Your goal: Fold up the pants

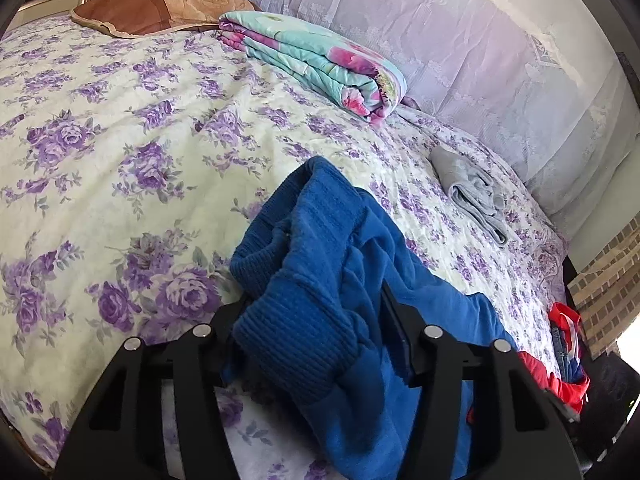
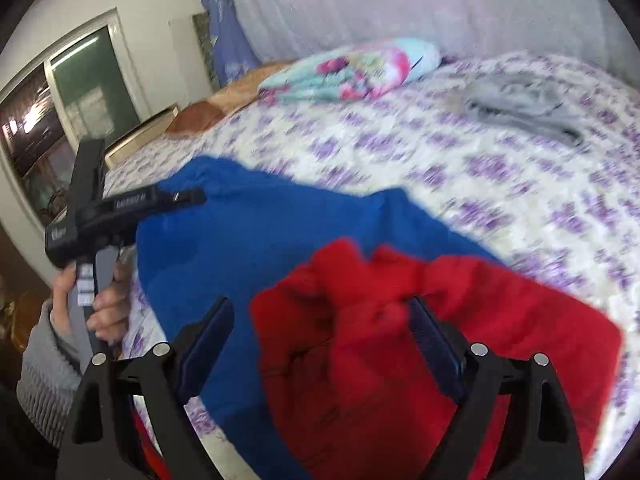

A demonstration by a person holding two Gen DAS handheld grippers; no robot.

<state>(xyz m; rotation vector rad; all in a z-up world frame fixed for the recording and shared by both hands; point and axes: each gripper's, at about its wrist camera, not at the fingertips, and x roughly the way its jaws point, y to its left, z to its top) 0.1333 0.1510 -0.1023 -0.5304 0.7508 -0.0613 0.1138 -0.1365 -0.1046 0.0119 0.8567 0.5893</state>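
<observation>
Left wrist view: we have the blue pants (image 1: 340,280) bunched between the left gripper (image 1: 316,328) jaws, nothing folded yet.
We see its pads pressing the ribbed waistband, so it's gripping; the blue pants lie crumpled on the near part of the bed (image 1: 120,120). Right gripper (image 2: 320,344) hangs wide open over the red garment (image 2: 400,340), holding nothing. Grey garment (image 1: 472,188) lies far right, roughly folded. Still to do: spread flat, then fold.
</observation>
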